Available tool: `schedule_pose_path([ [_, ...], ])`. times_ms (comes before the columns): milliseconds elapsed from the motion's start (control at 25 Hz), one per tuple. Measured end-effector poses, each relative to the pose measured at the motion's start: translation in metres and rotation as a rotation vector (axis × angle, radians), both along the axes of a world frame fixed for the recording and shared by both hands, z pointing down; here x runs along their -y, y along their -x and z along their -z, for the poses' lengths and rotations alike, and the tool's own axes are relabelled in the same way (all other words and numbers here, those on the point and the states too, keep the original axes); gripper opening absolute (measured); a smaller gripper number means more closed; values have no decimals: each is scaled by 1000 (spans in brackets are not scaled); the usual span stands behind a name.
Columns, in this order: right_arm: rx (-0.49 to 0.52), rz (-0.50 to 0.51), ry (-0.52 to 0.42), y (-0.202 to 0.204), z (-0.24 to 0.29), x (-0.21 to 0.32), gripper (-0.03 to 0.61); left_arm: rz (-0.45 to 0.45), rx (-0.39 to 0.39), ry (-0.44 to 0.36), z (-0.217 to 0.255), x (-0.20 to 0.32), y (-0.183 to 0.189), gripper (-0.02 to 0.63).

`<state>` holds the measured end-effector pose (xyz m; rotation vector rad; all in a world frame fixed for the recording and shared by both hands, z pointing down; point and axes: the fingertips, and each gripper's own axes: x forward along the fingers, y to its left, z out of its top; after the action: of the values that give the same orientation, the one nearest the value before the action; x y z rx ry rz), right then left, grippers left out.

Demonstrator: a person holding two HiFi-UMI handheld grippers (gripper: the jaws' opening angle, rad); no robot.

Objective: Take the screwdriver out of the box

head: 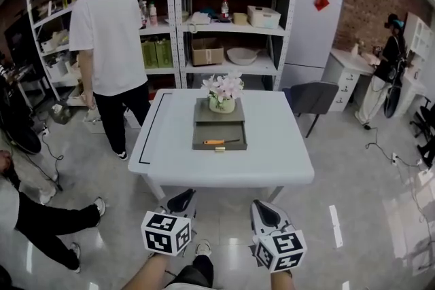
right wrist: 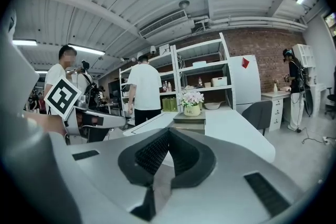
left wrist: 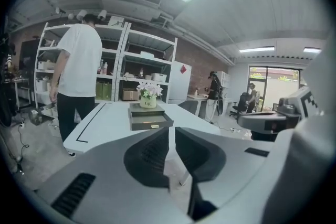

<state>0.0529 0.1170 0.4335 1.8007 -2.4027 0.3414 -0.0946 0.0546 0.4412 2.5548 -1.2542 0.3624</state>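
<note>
A grey box (head: 219, 125) stands in the middle of the white table (head: 272, 153), its low drawer pulled out toward me. In the drawer lies the screwdriver (head: 221, 142), orange-handled, lengthways across it. A pot of pale flowers (head: 222, 94) sits on the box lid. Both grippers hang short of the table's near edge, above the floor. My left gripper (head: 182, 196) shows a narrow gap between its jaws with nothing in it (left wrist: 171, 132). My right gripper (head: 266, 207) has its jaws meeting at the tips, empty (right wrist: 169, 131). The box (left wrist: 149, 118) is far ahead of both (right wrist: 190, 120).
A person in a white shirt (head: 109, 30) stands at the table's far left corner, facing metal shelving (head: 224, 10). A grey chair (head: 312, 97) is at the far right corner. Someone's legs (head: 41, 214) stretch over the floor at left. Another person (head: 387, 58) stands at a counter far right.
</note>
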Motion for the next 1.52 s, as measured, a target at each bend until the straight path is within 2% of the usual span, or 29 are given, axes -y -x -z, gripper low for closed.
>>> schedule_pose_path([
  [440,-13,20,37,0,-4,122,5,-60,9,52,-16,123,-17,69],
  [840,-31,3,84,0,-10,226,5,-193,78,105,-40,222,-38,104],
  [1120,-46,-5,109,2,-15,276,5,-361,173,158,-67,265,-59,124],
  [1520,-21,-23,128,-16,-24,312,5,-658,438,183,-101,287,-98,132],
])
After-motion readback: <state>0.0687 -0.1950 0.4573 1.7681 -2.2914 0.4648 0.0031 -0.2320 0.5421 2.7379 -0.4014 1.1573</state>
